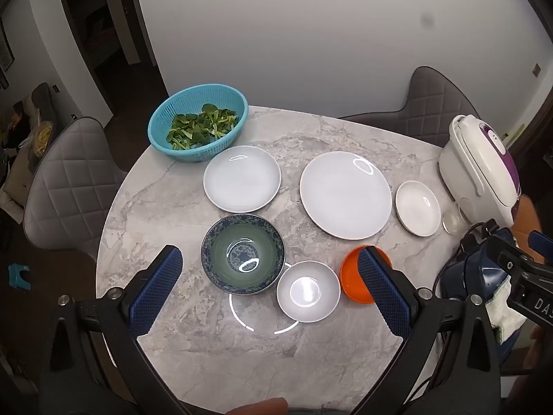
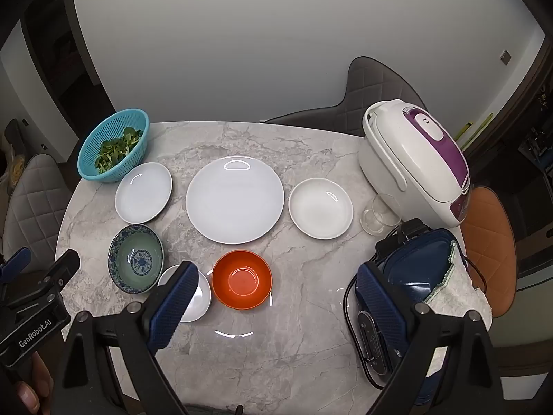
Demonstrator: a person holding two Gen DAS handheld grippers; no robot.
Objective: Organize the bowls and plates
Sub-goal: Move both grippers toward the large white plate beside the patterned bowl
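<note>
Pale grey walls back a round grey-veined marble table (image 2: 276,352), ringed by quilted grey chairs (image 1: 65,186) and one orange seat (image 2: 490,242) at the right. At the far left edge a turquoise plastic colander (image 1: 197,121) holds loose green leaves (image 1: 200,128). Just beside it lies a medium white plate (image 1: 242,178), then a large white plate (image 2: 235,200) in the middle and a small shallow white dish (image 2: 320,207) to the right, all three apart and empty. Nearer the front, a blue-patterned porcelain bowl with a green inside (image 1: 243,253) touches a small white bowl (image 1: 308,291), and an orange plastic bowl (image 2: 242,279) sits just beside that one; each is empty. A clear glass (image 2: 378,214) stands by a white and purple rice cooker (image 2: 414,162), with a dark blue appliance (image 2: 411,273) and a pale cloth (image 2: 459,287) in front of it. The left gripper (image 1: 269,290) hangs over the front bowls with jaws spread wide, holding and touching nothing. The right gripper (image 2: 276,297) hovers likewise, wide apart and empty above the orange bowl.
</note>
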